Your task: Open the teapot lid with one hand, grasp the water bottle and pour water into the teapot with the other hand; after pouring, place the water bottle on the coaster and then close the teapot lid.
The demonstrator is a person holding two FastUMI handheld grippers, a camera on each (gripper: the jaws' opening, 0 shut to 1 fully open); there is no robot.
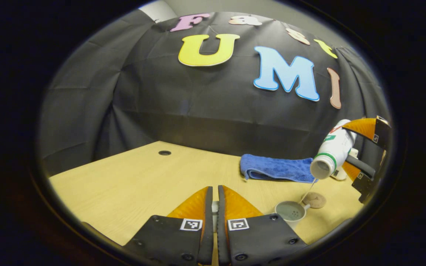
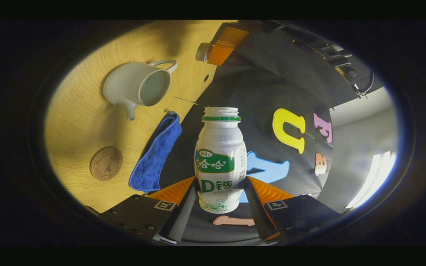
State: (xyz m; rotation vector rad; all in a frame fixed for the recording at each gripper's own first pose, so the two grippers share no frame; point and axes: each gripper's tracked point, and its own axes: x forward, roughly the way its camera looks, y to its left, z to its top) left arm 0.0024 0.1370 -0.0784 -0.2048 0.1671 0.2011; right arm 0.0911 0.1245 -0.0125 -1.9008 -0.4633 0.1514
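Glossy ceramic teapot [image 2: 135, 88], smooth plastic bottle [image 2: 220, 162], fuzzy cloth towel [image 2: 155, 155], matt wood-grain table [image 2: 83, 122].

White water bottle [image 2: 220, 162] (green band), pale teapot [image 2: 136, 87], blue towel [image 2: 155, 155], wood-grain table [image 1: 131, 184].

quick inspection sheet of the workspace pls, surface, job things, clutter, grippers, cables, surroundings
surface: light wooden table with a round hole near the back.
job's things: teapot open, liquid inside; water bottle uncapped, tilted, a thin stream running to the teapot; round coaster bare, beside the teapot.
clutter: folded blue towel behind the teapot.
grippers: right gripper clamps the bottle's lower body; left gripper nearly closed on a small pale thing, likely the lid, mostly hidden.
cables: dark cable along the booth frame.
surroundings: black cloth wall, pale room wall behind.
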